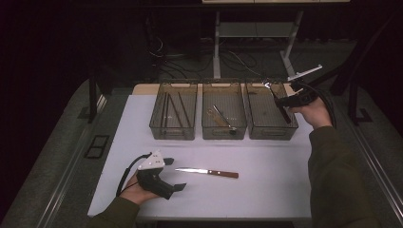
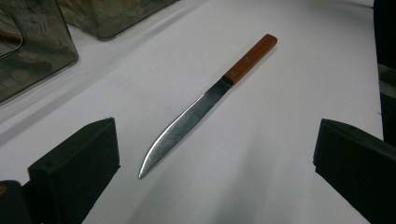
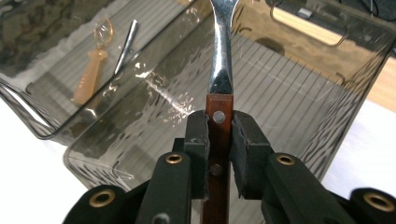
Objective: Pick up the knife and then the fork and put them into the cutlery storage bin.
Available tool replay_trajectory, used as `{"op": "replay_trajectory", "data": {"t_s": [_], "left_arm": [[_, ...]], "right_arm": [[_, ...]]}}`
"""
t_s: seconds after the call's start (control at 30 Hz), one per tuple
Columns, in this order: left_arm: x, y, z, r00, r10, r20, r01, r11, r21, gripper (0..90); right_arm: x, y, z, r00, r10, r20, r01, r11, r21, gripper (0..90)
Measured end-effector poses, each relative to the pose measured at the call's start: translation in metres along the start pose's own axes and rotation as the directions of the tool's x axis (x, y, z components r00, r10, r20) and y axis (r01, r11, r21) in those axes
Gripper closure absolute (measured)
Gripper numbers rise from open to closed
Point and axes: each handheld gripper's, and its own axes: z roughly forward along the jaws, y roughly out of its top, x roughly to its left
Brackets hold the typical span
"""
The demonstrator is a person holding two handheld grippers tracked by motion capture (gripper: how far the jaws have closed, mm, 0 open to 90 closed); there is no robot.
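Cutlery sorting seems to be the work: the right gripper point(image 3: 219, 135) pinches the wooden handle of a utensil point(image 3: 221, 56), metal end leading, over the right-hand bin point(image 1: 271, 127), probably so it drops in lengthwise. Whether fork or spoon I cannot tell; the head is cut off in the right gripper view. The left gripper point(image 2: 215, 154) rests with jaws wide apart, the knife point(image 2: 205, 105) lying between and ahead of them, untouched. The high view adds the middle bin point(image 1: 223, 128) and left bin point(image 1: 173, 129), both holding pieces.
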Motion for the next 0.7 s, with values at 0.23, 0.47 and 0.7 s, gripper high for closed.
{"op": "replay_trajectory", "data": {"t_s": [0.23, 0.47, 0.7], "left_arm": [[0.000, 0.000, 0.000, 1.0000, 0.000, 0.000, 0.000, 1.0000, 0.000, 0.0], [0.000, 0.000, 0.001, 1.0000, -0.002, 0.001, 0.002, 1.0000, 0.001, 0.0], [-0.001, 0.000, 0.001, 1.0000, -0.002, 0.000, 0.002, 1.0000, 0.001, 0.0]], "right_arm": [[-0.001, -0.011, 0.017, 1.0000, -0.004, 0.006, 0.004, 0.999, 0.036, 77.5], [-0.002, -0.021, 0.030, 0.9999, 0.001, 0.011, -0.002, 0.996, 0.090, 77.4], [-0.002, -0.026, 0.038, 0.9991, -0.020, 0.038, 0.015, 0.991, 0.132, 76.4]]}}
